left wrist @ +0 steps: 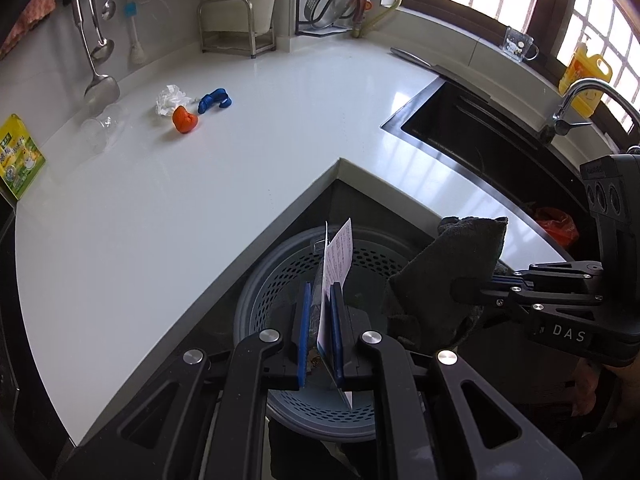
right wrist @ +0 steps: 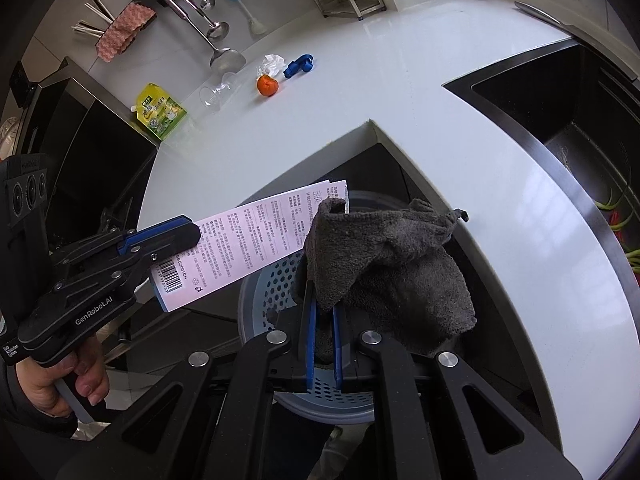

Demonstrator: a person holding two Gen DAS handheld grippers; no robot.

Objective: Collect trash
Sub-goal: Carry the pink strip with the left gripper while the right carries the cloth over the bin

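My left gripper (left wrist: 322, 300) is shut on a printed paper leaflet (left wrist: 338, 260) and holds it over a grey perforated bin (left wrist: 280, 272) below the counter's inner corner. From the right wrist view the leaflet (right wrist: 248, 240) sticks out of the left gripper (right wrist: 192, 236). My right gripper (right wrist: 324, 300) is shut on a dark grey cloth (right wrist: 384, 264), also above the bin (right wrist: 260, 300); it shows at the right in the left wrist view (left wrist: 444, 280). On the white counter (left wrist: 160, 220) lie a crumpled white tissue (left wrist: 171, 98), an orange lump (left wrist: 185, 119) and a blue piece (left wrist: 215, 100).
A clear plastic cup (left wrist: 98, 130) lies on its side and a green-yellow pouch (left wrist: 18, 156) sits at the counter's left end. Ladles (left wrist: 98, 80) hang on the wall. A black sink (left wrist: 476, 136) with a tap (left wrist: 580, 96) is on the right. A knife (left wrist: 416, 60) lies beside it.
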